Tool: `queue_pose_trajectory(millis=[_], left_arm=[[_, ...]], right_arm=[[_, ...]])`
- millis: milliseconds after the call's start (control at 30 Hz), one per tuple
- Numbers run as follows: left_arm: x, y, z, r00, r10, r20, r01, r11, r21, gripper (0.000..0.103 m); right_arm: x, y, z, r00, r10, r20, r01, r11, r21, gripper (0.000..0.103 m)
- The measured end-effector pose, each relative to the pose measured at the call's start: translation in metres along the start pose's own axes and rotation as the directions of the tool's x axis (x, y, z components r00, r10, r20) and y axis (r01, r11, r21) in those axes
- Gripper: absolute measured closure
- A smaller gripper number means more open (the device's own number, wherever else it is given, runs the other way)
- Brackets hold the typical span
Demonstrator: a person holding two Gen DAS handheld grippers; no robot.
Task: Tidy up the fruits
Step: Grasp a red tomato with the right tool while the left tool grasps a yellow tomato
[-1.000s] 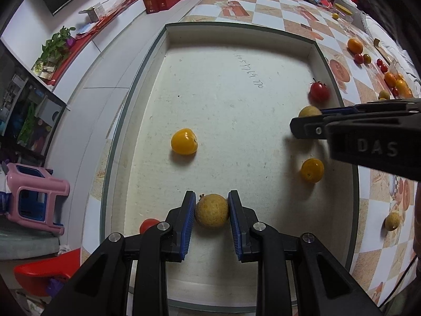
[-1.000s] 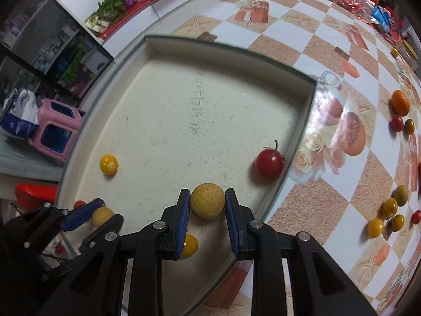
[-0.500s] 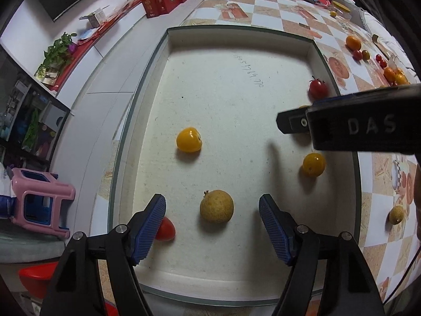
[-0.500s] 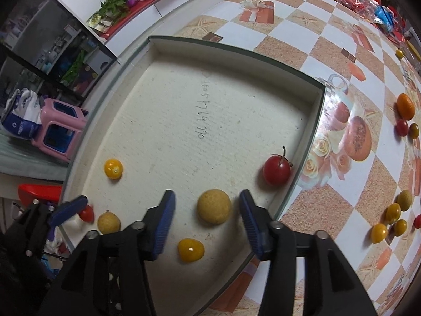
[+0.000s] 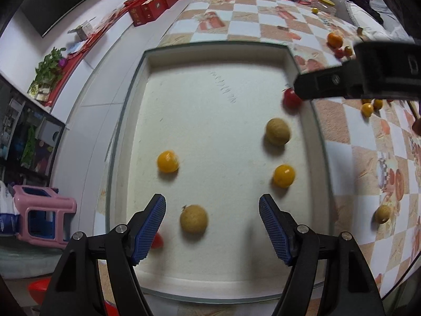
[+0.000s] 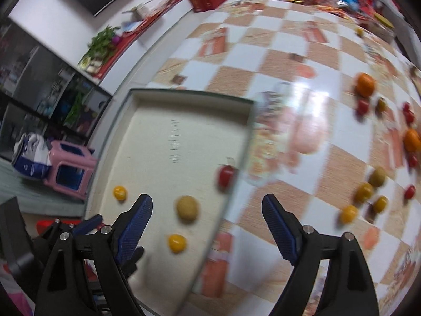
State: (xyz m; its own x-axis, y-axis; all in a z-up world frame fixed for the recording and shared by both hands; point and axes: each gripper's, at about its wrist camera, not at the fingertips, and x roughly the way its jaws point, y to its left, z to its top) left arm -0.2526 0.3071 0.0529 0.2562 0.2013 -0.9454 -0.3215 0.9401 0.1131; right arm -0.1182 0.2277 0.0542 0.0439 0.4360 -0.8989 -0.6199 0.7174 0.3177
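A cream tray [image 5: 215, 60] holds two tan round fruits [image 5: 194, 219] [image 5: 277, 131], two yellow ones [image 5: 168, 161] [image 5: 283, 176], a red tomato [image 5: 290, 99] and a small red fruit [image 5: 157, 241]. My left gripper [image 5: 212, 227] is open and empty, raised over the near tan fruit. My right gripper [image 6: 208, 227] is open and empty, over the tray's right rim [image 6: 234, 184]; its body shows in the left wrist view [image 5: 355, 79]. The right wrist view is blurred; the tan fruit [image 6: 186, 208] and tomato [image 6: 225, 176] show there.
Several loose orange, yellow and red fruits lie on the checkered tablecloth [image 6: 302, 65] right of the tray, among them an orange [image 6: 365, 84] and yellow ones [image 6: 364, 192]. Red boxes [image 5: 152, 8] stand on the far ledge. A pink stool [image 5: 39, 213] stands on the floor at left.
Both grippers opened and let go of their tan fruits in the tray, then drew back and up. The right gripper has swung right toward the tablecloth.
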Motion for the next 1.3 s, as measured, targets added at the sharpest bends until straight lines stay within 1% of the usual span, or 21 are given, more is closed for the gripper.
queue_pose_trajectory(millis=[133,233,367,567,700,800,1000,1100,1167,1300], left_arm=[[-0.01,-0.02,0.013,0.999,-0.037,0.021,0.036,0.999,0.036,0.028],[-0.019,-0.041,0.024,0.996,-0.082,0.035,0.08,0.995,0.068,0.028],[-0.024,-0.074,0.041,0.99,-0.136,0.037,0.132,0.985,0.11,0.028],[-0.02,-0.123,0.058,0.986,-0.164,0.024,0.158,0.974,0.161,0.028],[-0.007,-0.147,0.069,0.984,-0.177,0.004,0.174,0.971,0.164,0.028],[0.005,-0.158,0.08,0.984,-0.178,-0.003,0.177,0.972,0.155,0.028],[0.026,-0.178,0.098,0.985,-0.174,0.001,0.172,0.973,0.151,0.028],[0.034,-0.185,0.102,0.986,-0.167,-0.001,0.165,0.975,0.15,0.028],[0.039,-0.189,0.104,0.987,-0.162,-0.002,0.16,0.976,0.149,0.028],[0.047,-0.197,0.107,0.988,-0.151,-0.002,0.15,0.977,0.152,0.028]], right_arm=[[-0.021,-0.038,-0.014,0.999,-0.033,0.015,0.032,0.997,0.073,0.015],[-0.035,-0.067,-0.028,0.997,-0.07,0.021,0.067,0.99,0.122,0.015],[-0.053,-0.114,-0.047,0.99,-0.143,0.014,0.137,0.972,0.193,0.015],[-0.07,-0.171,-0.062,0.974,-0.228,0.001,0.218,0.935,0.279,0.015],[-0.079,-0.2,-0.063,0.964,-0.267,0.002,0.253,0.915,0.315,0.015],[-0.078,-0.216,-0.059,0.957,-0.288,0.001,0.272,0.905,0.326,0.015],[-0.071,-0.234,-0.046,0.947,-0.322,0.015,0.299,0.896,0.327,0.016],[-0.066,-0.241,-0.04,0.944,-0.329,0.02,0.306,0.896,0.322,0.022],[-0.062,-0.244,-0.036,0.944,-0.329,0.018,0.307,0.897,0.317,0.023],[-0.053,-0.247,-0.031,0.944,-0.329,0.014,0.31,0.902,0.3,0.03]])
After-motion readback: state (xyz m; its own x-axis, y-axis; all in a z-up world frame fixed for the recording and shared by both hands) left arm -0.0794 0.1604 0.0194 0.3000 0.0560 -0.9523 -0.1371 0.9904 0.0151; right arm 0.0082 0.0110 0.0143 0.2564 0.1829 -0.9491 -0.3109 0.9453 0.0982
